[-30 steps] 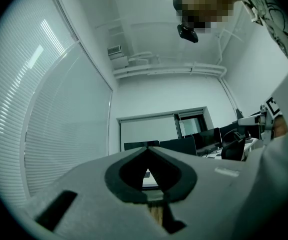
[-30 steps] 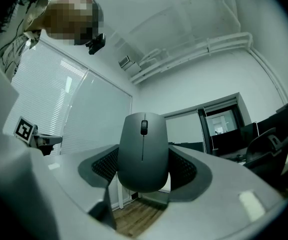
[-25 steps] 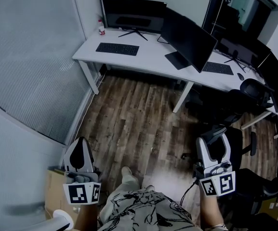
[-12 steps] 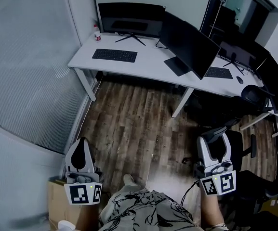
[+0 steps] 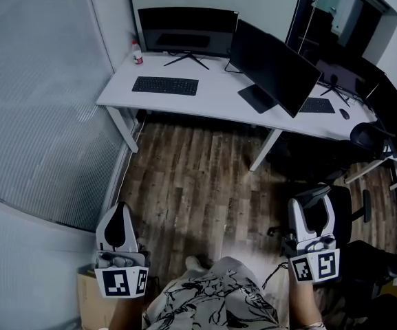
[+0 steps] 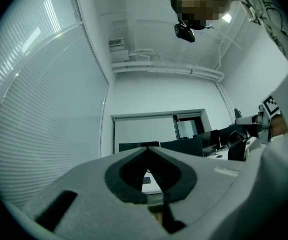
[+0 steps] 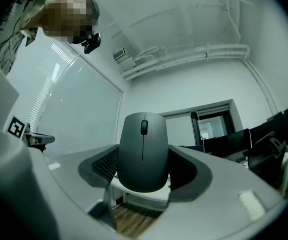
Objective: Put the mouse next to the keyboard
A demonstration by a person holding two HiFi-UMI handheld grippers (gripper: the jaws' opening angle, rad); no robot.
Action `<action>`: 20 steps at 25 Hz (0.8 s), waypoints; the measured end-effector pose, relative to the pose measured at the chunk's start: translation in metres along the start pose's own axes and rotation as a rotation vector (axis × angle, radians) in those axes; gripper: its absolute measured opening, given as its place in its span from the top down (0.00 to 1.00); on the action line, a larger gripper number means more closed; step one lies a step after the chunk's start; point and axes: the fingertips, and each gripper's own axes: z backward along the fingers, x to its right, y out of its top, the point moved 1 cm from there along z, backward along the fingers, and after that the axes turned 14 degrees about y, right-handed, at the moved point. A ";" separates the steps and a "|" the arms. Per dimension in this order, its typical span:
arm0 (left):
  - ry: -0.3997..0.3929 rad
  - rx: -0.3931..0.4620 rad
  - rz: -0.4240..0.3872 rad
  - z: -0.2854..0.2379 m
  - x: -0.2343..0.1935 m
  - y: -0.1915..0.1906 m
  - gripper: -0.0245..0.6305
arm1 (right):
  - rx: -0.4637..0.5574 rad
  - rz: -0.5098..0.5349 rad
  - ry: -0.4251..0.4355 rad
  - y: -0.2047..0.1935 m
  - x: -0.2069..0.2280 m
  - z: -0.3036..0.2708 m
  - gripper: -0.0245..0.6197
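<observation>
Wood floor (image 5: 184,184) fills most of the gap between me and the white surface (image 5: 215,96). Over the last second the surface has slid a little lower in the head view and both tools have dropped toward the bottom edge. I read that as me closing in on it, but still well apart from it. Two monitors on it, one at the back (image 5: 186,29) and one angled at the right (image 5: 270,57). The keyboard (image 5: 165,85) lies in front of the back monitor, with bare surface on either side of it. Left hand-held gripper (image 5: 117,213) has its jaws brought together with nothing between them. Right hand-held gripper (image 5: 312,205) is clamped on the mouse (image 7: 143,151), pads on its two flanks, scroll wheel facing the camera, nose sticking past the jaw tips. So the pick is done and the grip looks square. What's left is the carry and the set-down just beside the keyboard.
</observation>
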 end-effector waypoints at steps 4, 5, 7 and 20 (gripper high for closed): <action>-0.005 -0.010 0.006 -0.015 -0.010 -0.009 0.98 | -0.006 0.022 -0.010 -0.004 -0.004 -0.012 0.50; -0.005 -0.013 0.008 -0.018 -0.011 -0.010 0.98 | -0.010 0.021 -0.016 -0.005 -0.002 -0.014 0.50; -0.005 -0.016 0.009 -0.025 -0.012 -0.012 0.98 | -0.010 0.017 -0.032 -0.006 0.003 -0.019 0.50; 0.010 -0.017 -0.005 -0.100 -0.011 -0.025 0.98 | 0.019 0.013 -0.026 -0.026 0.047 -0.089 0.50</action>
